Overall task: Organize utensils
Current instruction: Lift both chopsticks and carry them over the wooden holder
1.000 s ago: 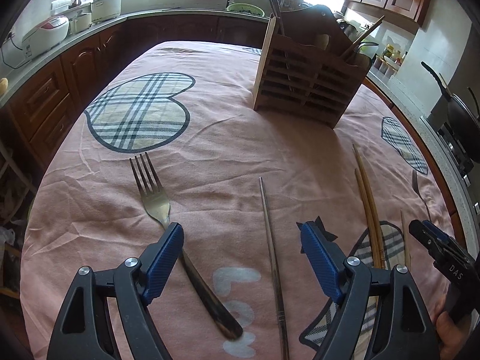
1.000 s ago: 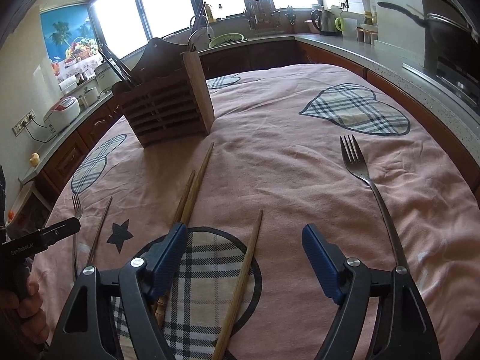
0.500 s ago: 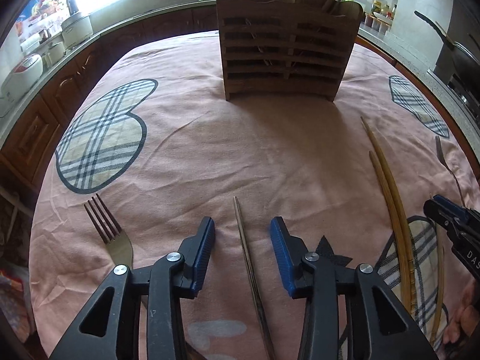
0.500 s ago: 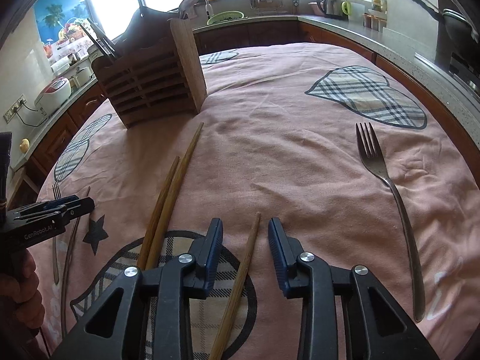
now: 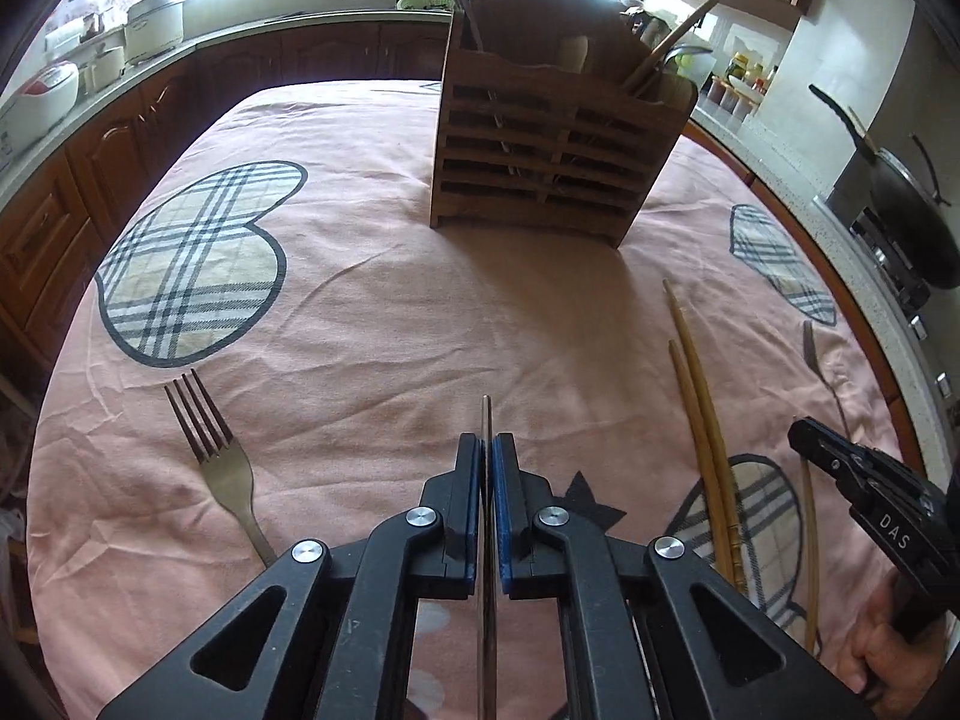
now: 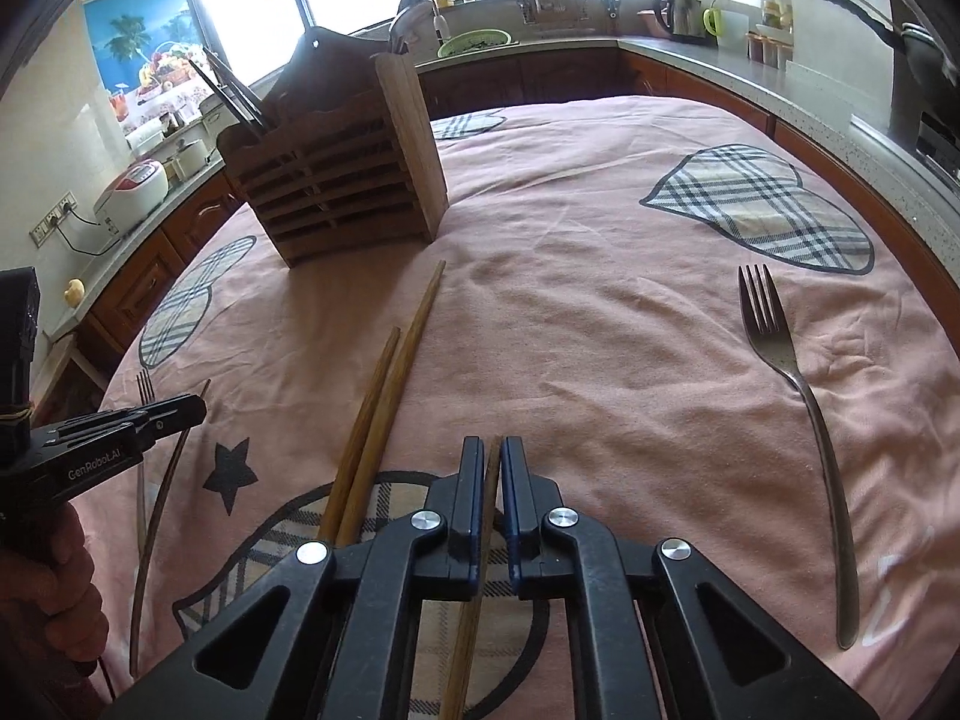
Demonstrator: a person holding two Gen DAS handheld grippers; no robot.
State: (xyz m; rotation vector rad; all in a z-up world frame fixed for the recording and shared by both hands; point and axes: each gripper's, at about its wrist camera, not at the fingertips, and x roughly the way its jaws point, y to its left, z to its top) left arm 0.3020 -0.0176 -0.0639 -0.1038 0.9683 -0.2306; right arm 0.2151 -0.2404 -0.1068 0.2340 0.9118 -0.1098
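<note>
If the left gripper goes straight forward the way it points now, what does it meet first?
Probably the wooden utensil holder. The left gripper, shut on a thin metal chopstick, points across bare pink tablecloth toward it; depth is uncertain.

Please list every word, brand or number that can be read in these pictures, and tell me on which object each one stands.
"DAS" stands on the side of the right gripper body, seen at the right edge of the left wrist view; the rest is cut off.
"GenRoboLAI" (the letter before "AI" is unclear) stands on the side of the left gripper body, seen at the left edge of the right wrist view.
White marks on the pink tablecloth are too hidden to read.
</note>
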